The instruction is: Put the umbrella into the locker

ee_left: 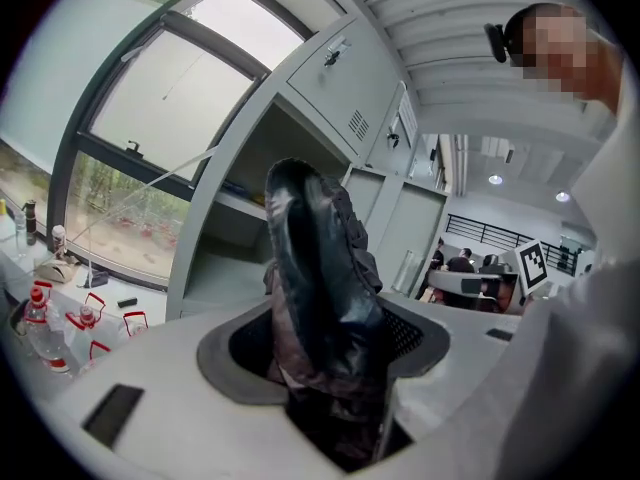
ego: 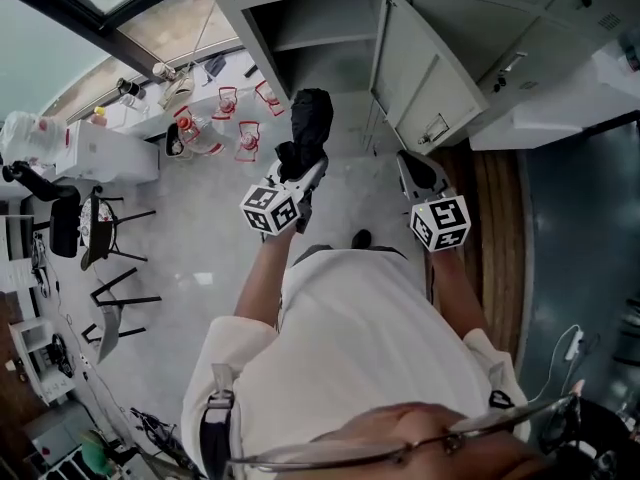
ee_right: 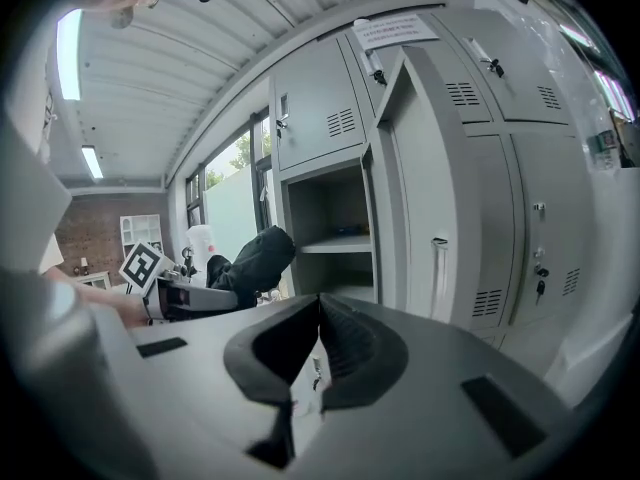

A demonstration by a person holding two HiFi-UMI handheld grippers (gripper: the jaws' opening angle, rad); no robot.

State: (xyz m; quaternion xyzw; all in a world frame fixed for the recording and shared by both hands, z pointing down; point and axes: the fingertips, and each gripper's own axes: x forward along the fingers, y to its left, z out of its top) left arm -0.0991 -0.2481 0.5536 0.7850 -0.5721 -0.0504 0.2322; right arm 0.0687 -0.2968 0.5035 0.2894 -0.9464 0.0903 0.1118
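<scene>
The umbrella (ee_left: 320, 268), black and folded into a bundle, stands up out of the left gripper (ego: 303, 173), whose jaws are pinching its lower end. The loose fabric rises well above them and leans toward the open locker (ego: 330, 68). It is just short of the opening, not yet inside. The door (ego: 420, 78) is swung wide to the right, and a shelf (ee_right: 345, 243) crosses the compartment partway up, so the space under it looks like the one to aim for. To do this well, I'd say lead with the top of the bundle, keep it below the shelf edge and away from the left wall, and get it well in before easing the grip, because soft fabric like this could flop back out over the sill. The right gripper (ee_right: 318, 308) hangs beside the door with its jaws pressed together, tips touching and nothing between them. It's free to steady the door or nudge the bundle deeper if it sags.
</scene>
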